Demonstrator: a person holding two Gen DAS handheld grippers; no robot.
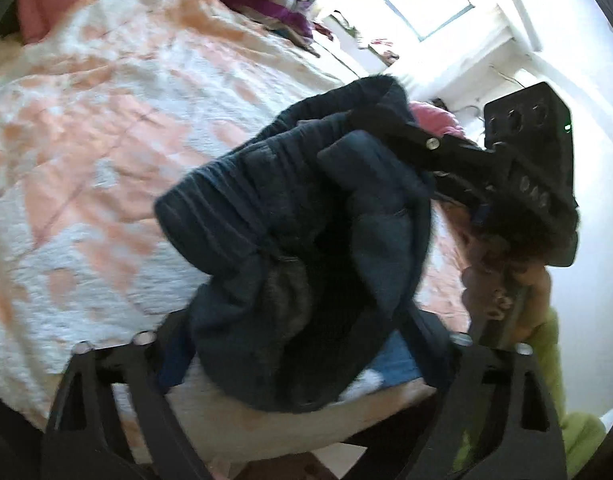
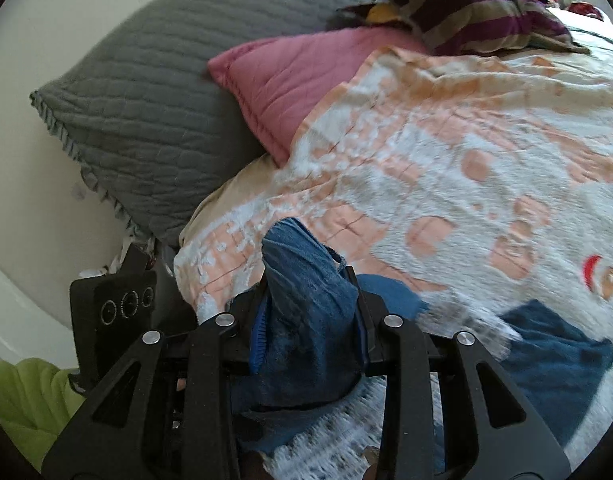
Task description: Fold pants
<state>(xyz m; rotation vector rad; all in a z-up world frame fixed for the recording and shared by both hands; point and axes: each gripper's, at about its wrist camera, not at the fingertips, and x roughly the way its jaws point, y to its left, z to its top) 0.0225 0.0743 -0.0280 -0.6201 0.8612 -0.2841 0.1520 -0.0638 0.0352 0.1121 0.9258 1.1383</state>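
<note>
The pants (image 1: pixel 306 240), dark blue, hang bunched in the air above the bed (image 1: pixel 106 140), over its near edge. The right gripper (image 2: pixel 310 300) is clamped on a thick fold of the blue fabric, which bulges up between its fingers (image 2: pixel 362 320); in the left wrist view this same gripper reaches in from the right side and bites the top of the bundle. The left gripper (image 1: pixel 302 344) stands wide, its fingers (image 1: pixel 174 356) spread on either side of the lower part of the hanging cloth; whether the pads press on it cannot be told. A grey pillow (image 2: pixel 154 92), a pink pillow (image 2: pixel 298 80) and a striped pillow (image 2: pixel 474 12) lie at the bed's far end.
</note>
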